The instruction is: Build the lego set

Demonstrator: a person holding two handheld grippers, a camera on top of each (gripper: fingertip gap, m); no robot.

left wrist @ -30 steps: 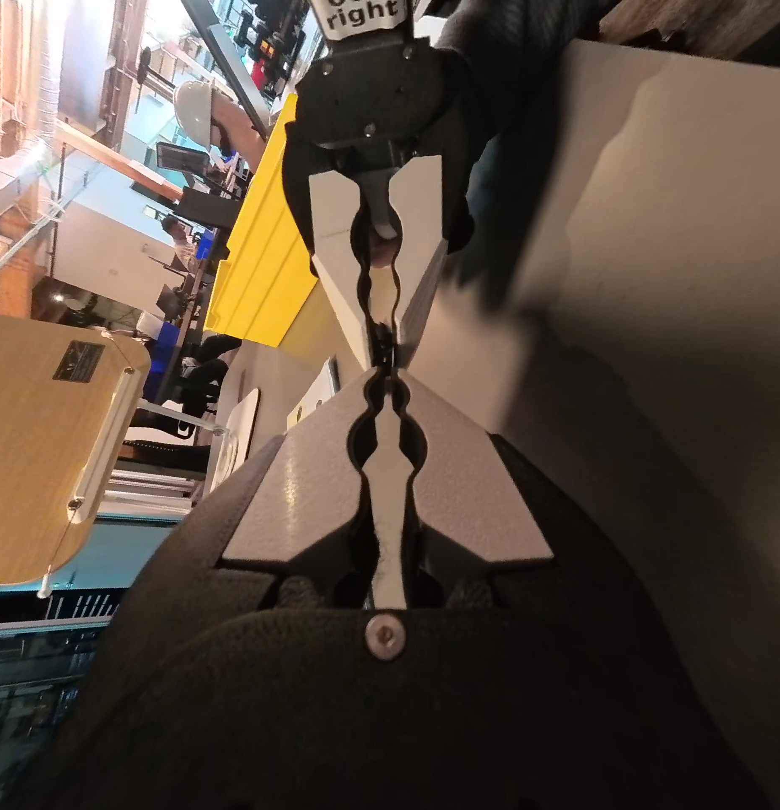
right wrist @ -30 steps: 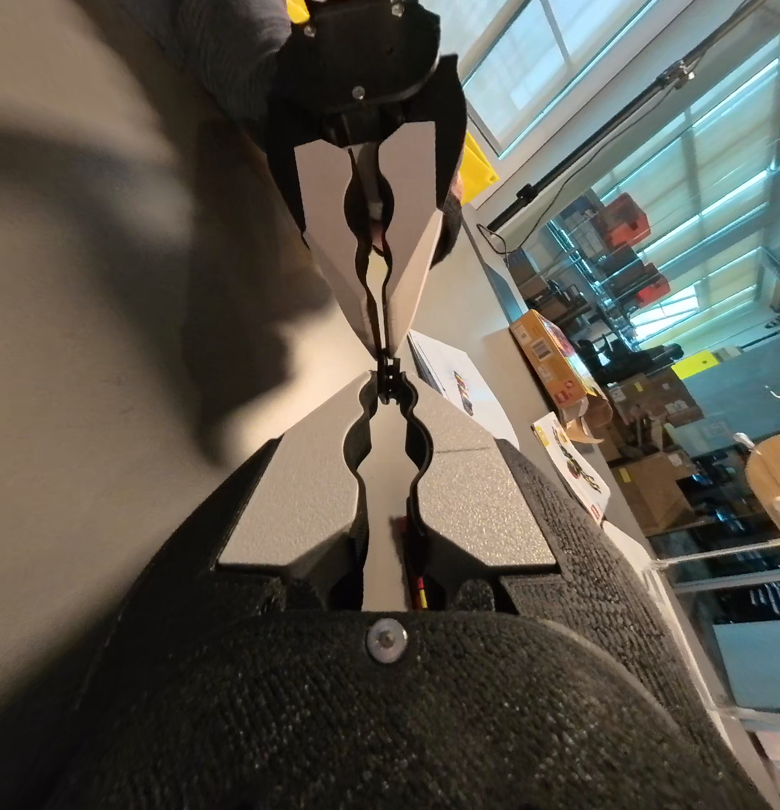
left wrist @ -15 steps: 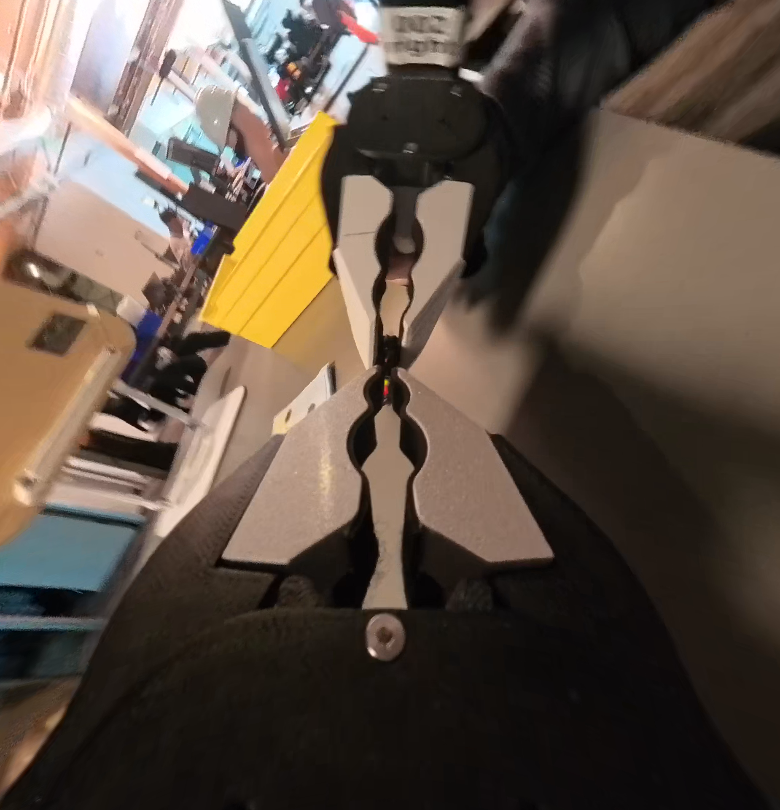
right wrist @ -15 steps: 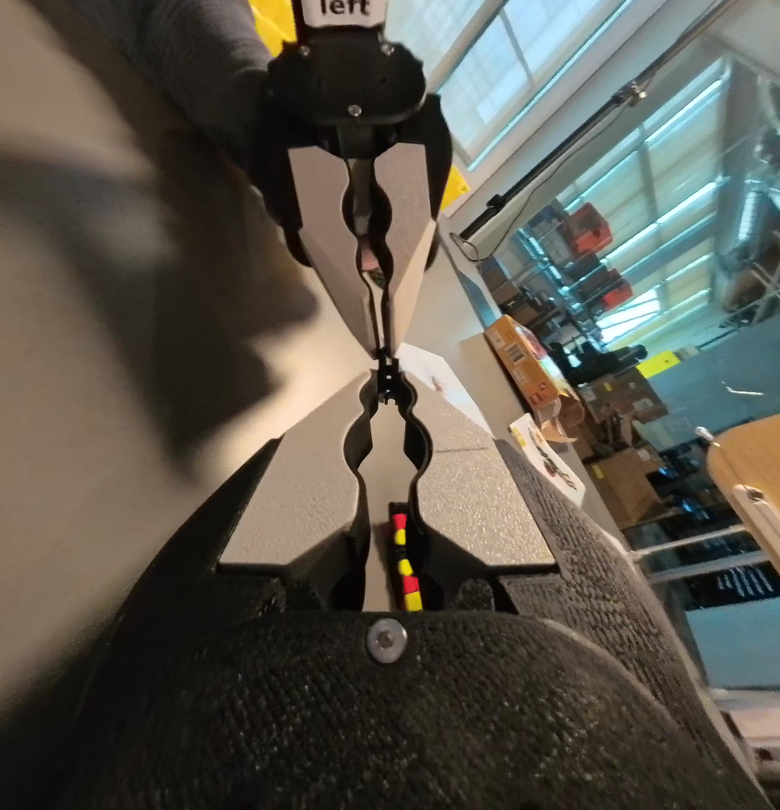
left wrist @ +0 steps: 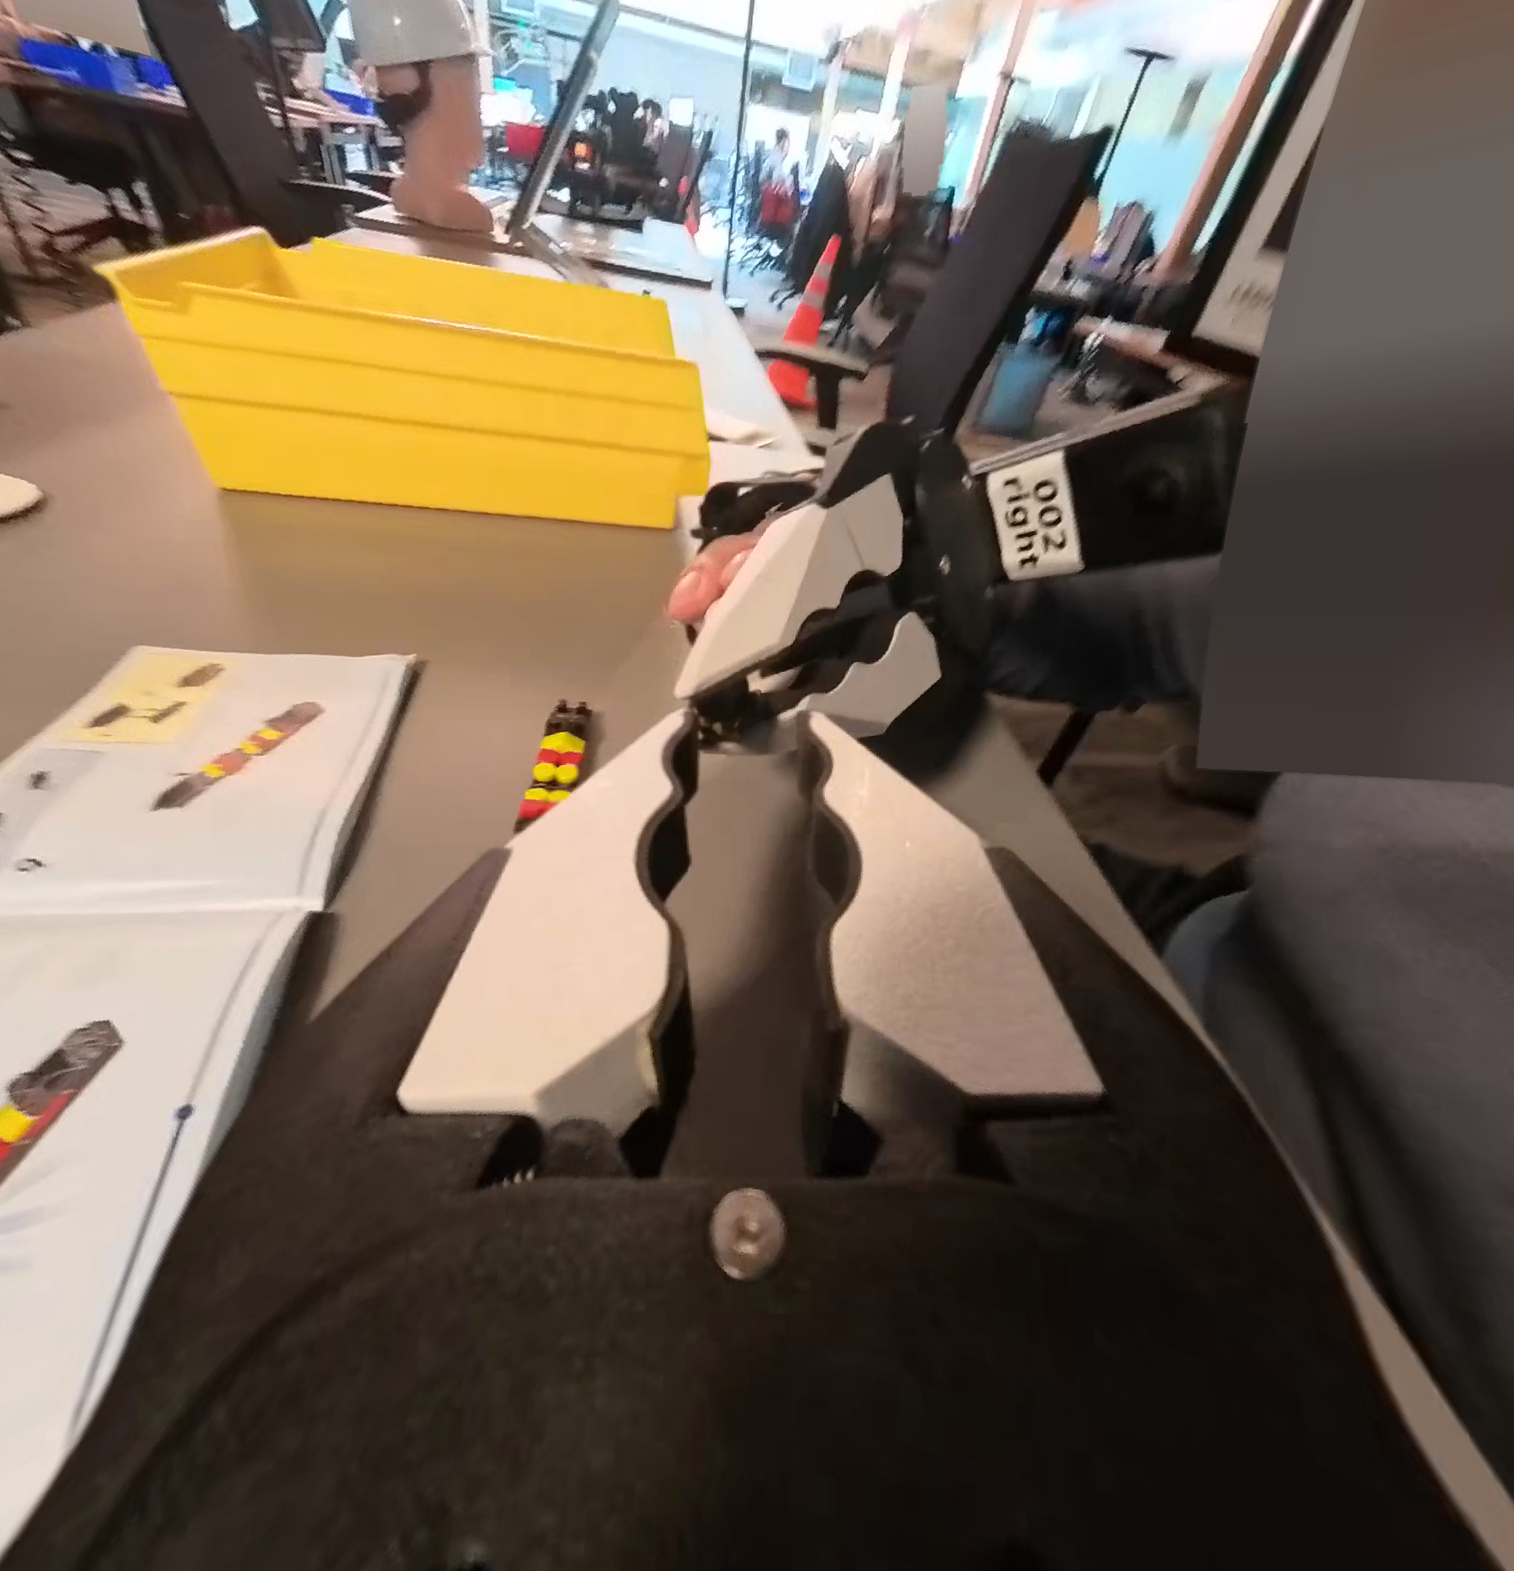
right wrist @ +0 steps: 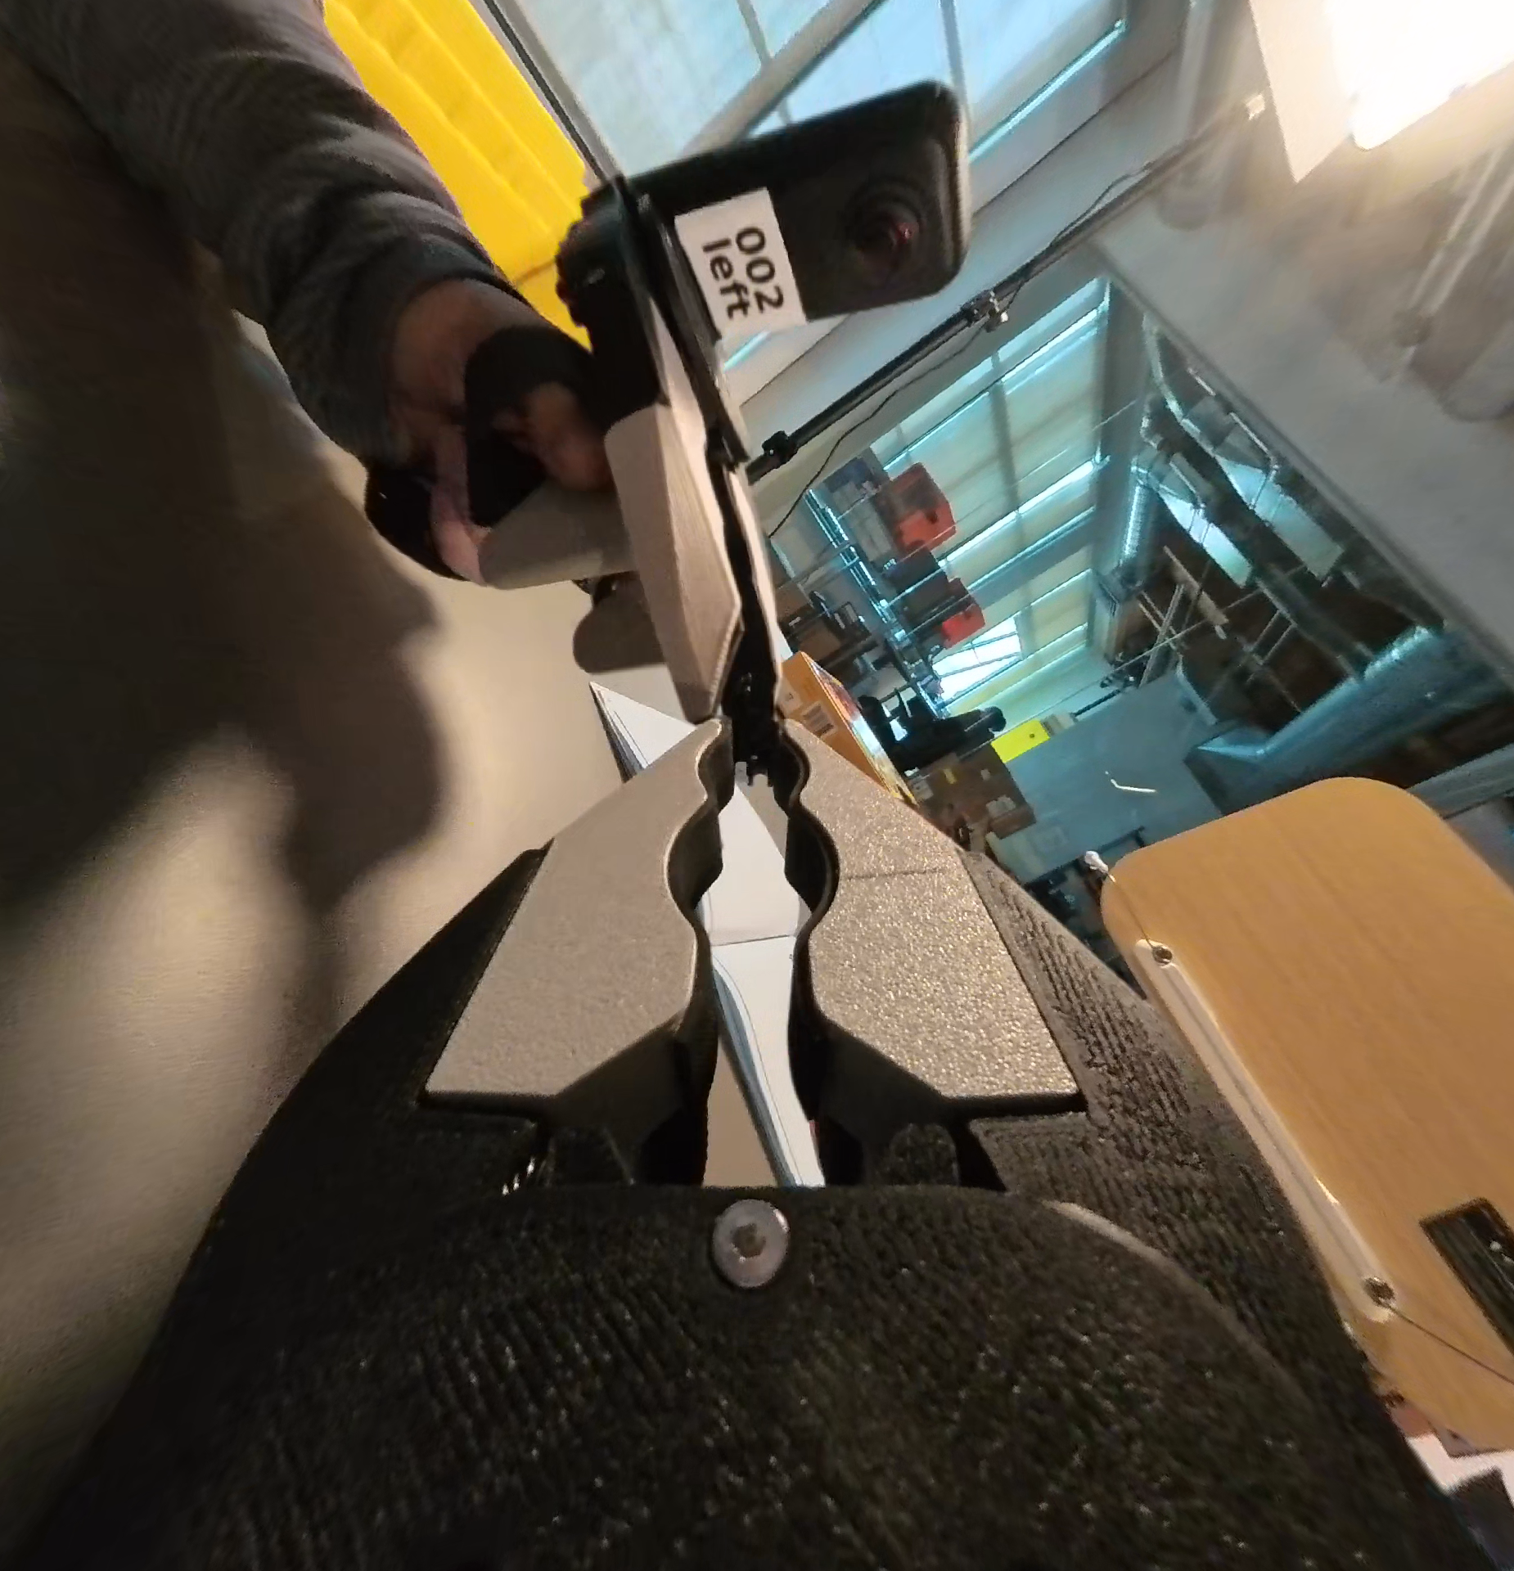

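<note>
In the left wrist view my left gripper [left wrist: 749,723] is open, its tips just in front of the right gripper [left wrist: 732,701]. The right gripper is shut on a small black lego piece [left wrist: 731,718], which touches my left fingertip [left wrist: 681,731]. In the right wrist view the right gripper [right wrist: 755,744] pinches the same black piece [right wrist: 755,740]; the left gripper [right wrist: 720,680] shows side-on above it. A black, red and yellow lego strip [left wrist: 558,765] lies on the grey table [left wrist: 269,578] just left of the grippers.
An open instruction booklet [left wrist: 158,808] lies at the left. Stacked yellow bins [left wrist: 413,374] stand at the back of the table. A person's sleeve [left wrist: 1374,978] is at the right. A wooden board [right wrist: 1349,1020] and cardboard boxes [right wrist: 813,697] show in the right wrist view. My left and right fingertips are right by each other.
My left gripper has opened and let go of the black piece, which stays in the right gripper. Both grippers have turned and swung, so the table now looks level in the left wrist view.
</note>
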